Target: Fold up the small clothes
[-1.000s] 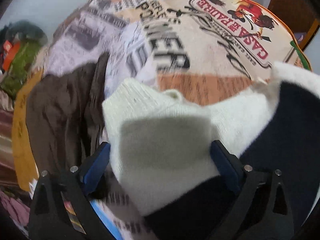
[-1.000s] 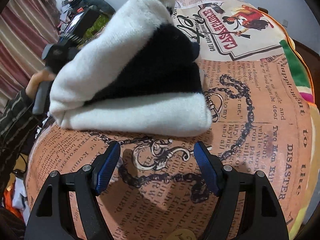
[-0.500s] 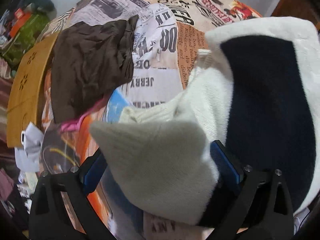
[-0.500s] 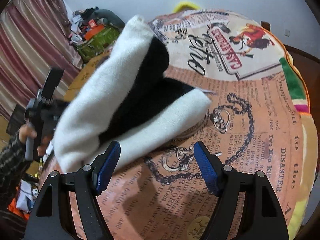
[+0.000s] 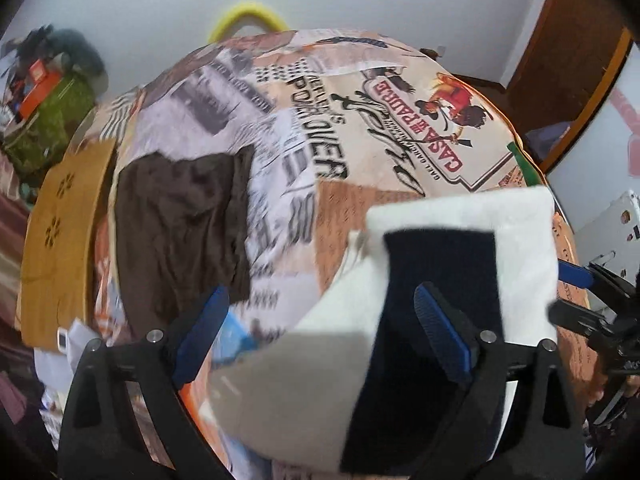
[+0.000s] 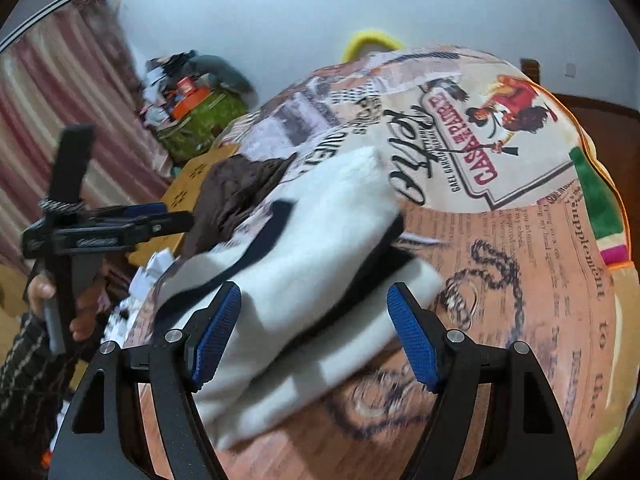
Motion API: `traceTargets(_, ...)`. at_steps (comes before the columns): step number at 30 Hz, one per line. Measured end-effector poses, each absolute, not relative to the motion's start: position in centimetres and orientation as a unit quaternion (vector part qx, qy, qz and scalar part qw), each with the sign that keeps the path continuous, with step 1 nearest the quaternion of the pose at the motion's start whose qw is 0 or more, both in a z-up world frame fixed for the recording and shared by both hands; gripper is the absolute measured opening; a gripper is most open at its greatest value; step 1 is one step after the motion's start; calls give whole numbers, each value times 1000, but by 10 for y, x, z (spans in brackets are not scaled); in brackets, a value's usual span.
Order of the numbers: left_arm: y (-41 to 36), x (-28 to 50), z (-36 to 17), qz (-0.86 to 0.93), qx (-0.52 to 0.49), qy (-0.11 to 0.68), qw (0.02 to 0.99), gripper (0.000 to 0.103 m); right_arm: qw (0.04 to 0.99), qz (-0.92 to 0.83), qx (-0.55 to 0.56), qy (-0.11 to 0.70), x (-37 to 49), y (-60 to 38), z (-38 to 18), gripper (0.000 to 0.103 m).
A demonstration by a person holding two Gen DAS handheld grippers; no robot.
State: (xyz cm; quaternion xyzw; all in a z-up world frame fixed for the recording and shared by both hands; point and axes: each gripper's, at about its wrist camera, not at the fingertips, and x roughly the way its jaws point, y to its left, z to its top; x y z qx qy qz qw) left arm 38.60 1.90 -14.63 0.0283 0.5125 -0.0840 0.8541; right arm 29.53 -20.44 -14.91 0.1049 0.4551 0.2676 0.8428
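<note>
A white and black knitted garment (image 6: 320, 248) lies folded in layers on the printed bed cover (image 6: 520, 248). My right gripper (image 6: 314, 336) hovers over its near end, jaws wide, pads clear of the cloth. In the left wrist view the same garment (image 5: 440, 264) fills the lower right, and my left gripper (image 5: 320, 336) hangs above it, open, with the left pad over bare cover. The left gripper's fingers (image 6: 148, 211) show in the right wrist view, left of the garment. The right gripper's fingers (image 5: 576, 274) reach in beside the garment's right edge.
A crumpled brown garment (image 5: 180, 224) lies on the cover left of the white one. A yellow-brown board (image 5: 60, 240) runs along the bed's left side. A green bag with clutter (image 6: 200, 120) and a striped curtain (image 6: 60, 100) stand beyond. A hand (image 6: 40, 292) holds the left gripper.
The garment's raised half has come down over the rest, so it lies flatter. Both grippers have lifted, and the left one has drawn away to the garment's left end.
</note>
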Motion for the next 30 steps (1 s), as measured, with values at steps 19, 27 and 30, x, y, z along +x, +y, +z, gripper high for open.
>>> traceTargets(19,-15,464,-217,-95,-1,564,820,94,822,268,83,495,323,-223,-190,70)
traceTargets(27,8,418,-185,-81,32,527,846,94,851,274,69,442,352,-216,-155,69)
traceTargets(30,10,407,-191,-97,13,537,838,94,847,260,63,460,368,-209,-170,38)
